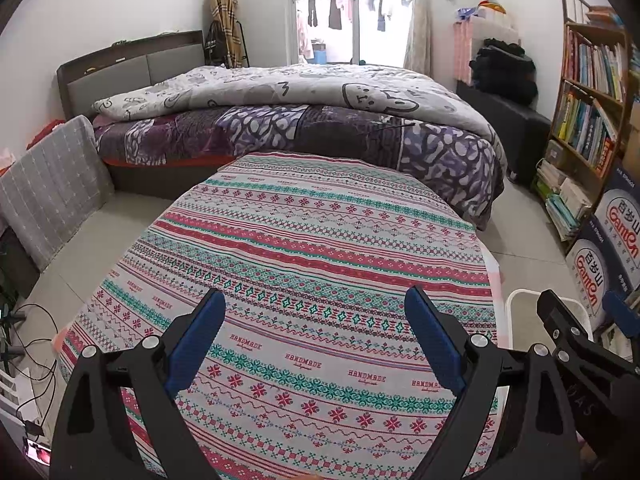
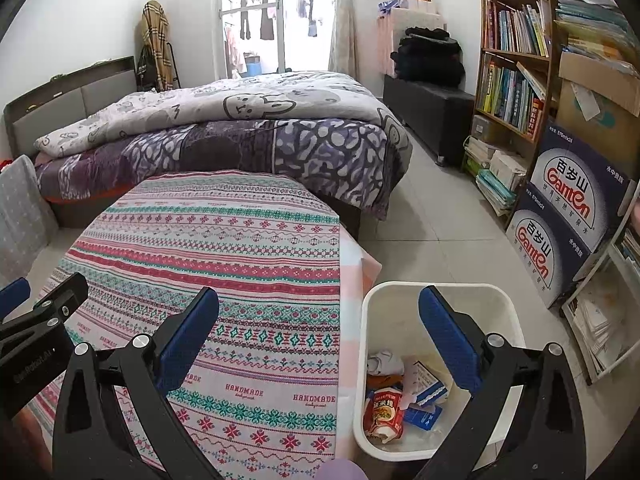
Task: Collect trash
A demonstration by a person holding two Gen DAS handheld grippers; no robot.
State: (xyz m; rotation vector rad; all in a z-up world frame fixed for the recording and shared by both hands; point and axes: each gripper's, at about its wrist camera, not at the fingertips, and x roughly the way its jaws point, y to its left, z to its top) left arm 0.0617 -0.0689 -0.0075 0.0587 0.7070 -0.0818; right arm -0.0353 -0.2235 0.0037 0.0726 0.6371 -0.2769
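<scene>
A white trash bin [image 2: 372, 312] stands on the floor right of the table; its rim [image 1: 520, 296] shows in the left wrist view. Inside it lie a red snack packet [image 2: 384, 408], a blue and white carton [image 2: 426, 392] and crumpled white paper [image 2: 384, 362]. My right gripper [image 2: 320, 336] is open and holds nothing, straddling the table edge and the bin. My left gripper [image 1: 316, 340] is open over the patterned tablecloth [image 1: 304, 240], also with nothing between its blue pads. No trash shows on the tablecloth. Each gripper appears at the edge of the other's view.
A bed [image 1: 304, 120] with a grey quilt stands just beyond the table. A bookshelf [image 2: 516, 64] and stacked water cartons [image 2: 568, 216] line the right wall. Cables [image 1: 36, 336] lie on the floor at left. Tiled floor [image 2: 432, 220] runs between bed and shelf.
</scene>
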